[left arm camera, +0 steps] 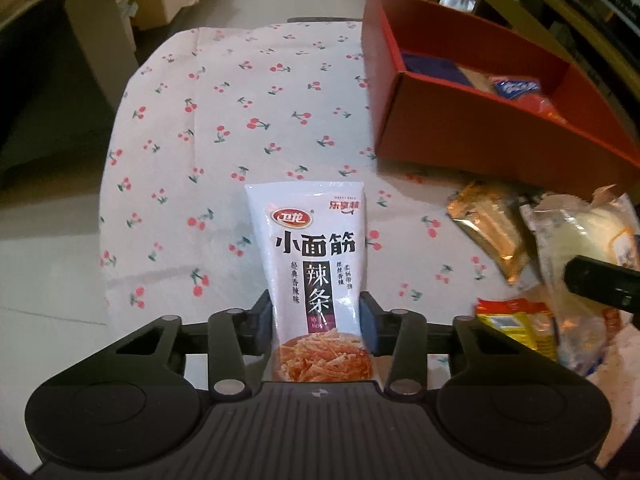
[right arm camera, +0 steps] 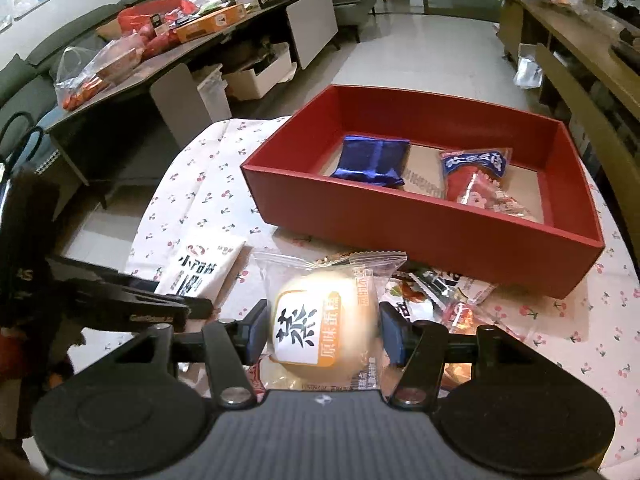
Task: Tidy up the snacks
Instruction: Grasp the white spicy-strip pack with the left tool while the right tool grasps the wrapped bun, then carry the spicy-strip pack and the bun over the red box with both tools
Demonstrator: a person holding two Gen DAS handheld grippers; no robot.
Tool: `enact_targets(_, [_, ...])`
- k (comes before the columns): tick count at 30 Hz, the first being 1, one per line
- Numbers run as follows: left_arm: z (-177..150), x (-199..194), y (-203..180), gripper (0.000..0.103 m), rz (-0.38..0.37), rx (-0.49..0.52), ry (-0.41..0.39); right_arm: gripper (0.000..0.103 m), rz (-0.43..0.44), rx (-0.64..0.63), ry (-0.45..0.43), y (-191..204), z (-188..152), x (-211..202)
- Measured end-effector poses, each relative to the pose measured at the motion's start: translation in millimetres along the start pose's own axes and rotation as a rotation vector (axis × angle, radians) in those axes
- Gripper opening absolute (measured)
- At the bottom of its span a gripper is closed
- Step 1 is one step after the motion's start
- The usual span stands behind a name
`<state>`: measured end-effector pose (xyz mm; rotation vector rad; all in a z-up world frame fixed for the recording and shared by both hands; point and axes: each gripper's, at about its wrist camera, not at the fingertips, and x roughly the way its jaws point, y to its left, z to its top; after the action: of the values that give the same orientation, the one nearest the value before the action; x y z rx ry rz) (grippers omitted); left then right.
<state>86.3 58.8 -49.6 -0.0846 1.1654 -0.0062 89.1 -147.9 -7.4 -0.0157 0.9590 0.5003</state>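
My left gripper [left arm camera: 316, 316] is shut on a white spicy-strip packet [left arm camera: 312, 256], which stands upright between the blue pads above the cherry-print cloth [left arm camera: 240, 120]. The same packet [right arm camera: 204, 268] shows at the left of the right wrist view, beside the left gripper's black arm [right arm camera: 140, 304]. My right gripper [right arm camera: 324, 332] is shut on a clear-wrapped round cake [right arm camera: 324, 320], with the pads pressing on its sides. Beyond it, the red box [right arm camera: 420, 228] holds a blue packet [right arm camera: 374, 158] and a red-and-blue packet [right arm camera: 476, 178]. In the left wrist view the red box [left arm camera: 460, 136] lies at the upper right.
Loose snacks lie in front of the box: a gold packet [left arm camera: 488, 228], a yellow packet [left arm camera: 516, 324] and a small heap [right arm camera: 440, 292]. A low table [right arm camera: 168, 52] loaded with bags and boxes stands at the far left. Wooden furniture [right arm camera: 580, 60] runs along the right.
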Motion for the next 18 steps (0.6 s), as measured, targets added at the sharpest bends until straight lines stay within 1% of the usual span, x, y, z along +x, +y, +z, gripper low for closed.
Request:
enact_targets(11, [-0.6,-18.9,-8.9,0.048,-0.062,-0.027,-0.042,0.078,0.013,-0.005,-0.035,-1.2,1.7,-10.4])
enact_targets(18, [6.2,-35.4,-16.6,0.048,-0.112,-0.035,-0.093,0.078,-0.015,0.005,-0.053,-9.0,4.1,-13.4])
